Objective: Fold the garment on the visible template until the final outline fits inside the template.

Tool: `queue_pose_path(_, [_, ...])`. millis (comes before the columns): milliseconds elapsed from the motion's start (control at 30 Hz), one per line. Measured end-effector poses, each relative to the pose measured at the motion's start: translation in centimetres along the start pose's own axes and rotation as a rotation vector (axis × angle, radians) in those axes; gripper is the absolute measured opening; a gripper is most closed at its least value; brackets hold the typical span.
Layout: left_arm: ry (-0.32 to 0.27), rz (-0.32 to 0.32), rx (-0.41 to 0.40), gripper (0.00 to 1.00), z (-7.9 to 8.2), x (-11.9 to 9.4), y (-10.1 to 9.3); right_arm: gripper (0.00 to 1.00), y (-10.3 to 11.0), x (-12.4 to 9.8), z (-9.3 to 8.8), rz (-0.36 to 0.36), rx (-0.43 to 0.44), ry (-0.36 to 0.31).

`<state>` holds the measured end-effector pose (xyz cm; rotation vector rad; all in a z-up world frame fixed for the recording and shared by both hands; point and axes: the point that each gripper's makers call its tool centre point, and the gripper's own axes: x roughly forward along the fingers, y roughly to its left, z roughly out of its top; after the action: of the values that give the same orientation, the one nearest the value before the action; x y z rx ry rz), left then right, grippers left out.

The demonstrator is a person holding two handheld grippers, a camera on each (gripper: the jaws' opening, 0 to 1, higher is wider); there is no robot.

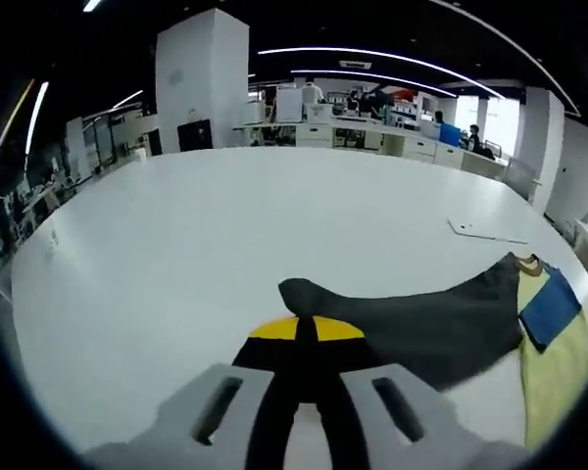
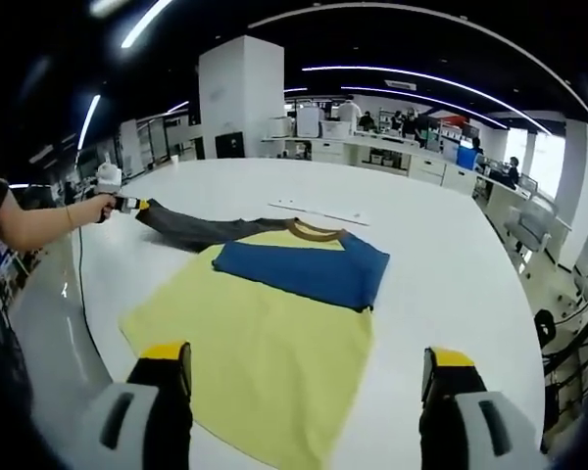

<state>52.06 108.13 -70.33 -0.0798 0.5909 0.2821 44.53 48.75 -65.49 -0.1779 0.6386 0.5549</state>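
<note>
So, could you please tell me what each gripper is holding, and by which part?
The left gripper pinches the shirt's grey sleeve at its cuff end; the right gripper is open, holding nothing.

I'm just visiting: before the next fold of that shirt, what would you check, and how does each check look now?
1. Left hand-held gripper shut on the grey sleeve tip: ok.
2. Right hand-held gripper open, over the yellow hem: ok.
3. Grey sleeve stretched out straight: ok.
4. Whole shirt on the white table: ok.
5. Template outline under the shirt: cannot tell.
6. Other sleeve already folded in: cannot tell.
</note>
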Motion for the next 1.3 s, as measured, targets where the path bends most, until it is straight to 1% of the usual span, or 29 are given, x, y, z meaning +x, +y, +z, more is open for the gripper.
queue_pose_path(100, [0.025,0.004,-0.004,0.00,-1.0,0.3,-0.1,0.99,0.0,0.1,-0.1,0.000,0.000,0.004])
queue_pose_path(267, [0.054,0.030,-0.004,0.02,-2.1,0.6,0.3,0.99,0.0,0.1,0.0,0.001,-0.002,0.005])
queue_pose_path(333, [0.067,0.036,0.015,0.07,-2.6,0.7,0.5,0.99,0.0,0.0,0.0,0.000,0.000,0.002])
queue_pose_path(467, [0.071,0.044,0.019,0.17,-3.2,0.6,1.0,0.99,-0.2,-0.1,-0.1,0.002,0.000,0.003])
queue_pose_path(533, [0.097,0.044,0.015,0.21,-3.8,0.6,1.1,0.99,-0.2,-0.1,-0.1,0.001,-0.004,0.002])
queue_pose_path(600, [0.117,0.052,0.020,0.23,-4.3,0.5,1.3,0.99,-0.2,0.0,0.0,0.002,-0.004,0.002])
queue_pose_path(667, [0.124,0.044,-0.001,0.23,-4.7,0.5,1.3,0.99,-0.2,0.0,0.0,0.004,-0.004,0.001])
queue_pose_path(700, [0.131,0.028,-0.068,0.23,-5.1,0.6,1.0,0.99,-0.1,0.0,0.1,0.005,-0.007,0.001])
queue_pose_path(733, [0.136,0.020,-0.091,0.24,-5.3,0.7,0.9,0.99,-0.1,0.0,0.1,0.005,-0.008,0.001])
queue_pose_path(767, [0.143,0.021,-0.094,0.24,-5.4,0.7,1.0,0.99,-0.1,0.1,0.2,0.004,-0.008,0.000])
queue_pose_path(967, [0.176,0.035,-0.057,0.23,-6.3,0.9,1.0,0.99,-0.1,0.2,0.2,0.002,-0.009,-0.001])
queue_pose_path(1000, [0.192,0.042,-0.045,0.23,-6.6,0.9,1.1,0.99,-0.2,0.2,0.2,-0.001,-0.008,0.001])
queue_pose_path(1033, [0.190,0.041,-0.037,0.22,-6.6,1.0,1.0,0.99,-0.3,0.2,0.1,-0.004,-0.007,0.001])
queue_pose_path(1067, [0.177,0.037,-0.038,0.21,-6.4,1.0,0.9,0.99,-0.3,0.2,0.1,-0.006,-0.006,0.002])
queue_pose_path(1200, [0.185,0.046,-0.054,0.19,-6.3,1.2,0.8,0.99,-0.6,0.1,-0.1,-0.011,-0.004,0.006])
queue_pose_path(1267, [0.184,0.038,-0.078,0.15,-6.3,1.2,0.5,0.99,-0.7,0.0,-0.2,-0.015,-0.003,0.007])
queue_pose_path(1300, [0.174,0.051,-0.087,0.13,-6.2,1.3,0.7,0.99,-0.8,-0.1,-0.2,-0.018,-0.002,0.005])
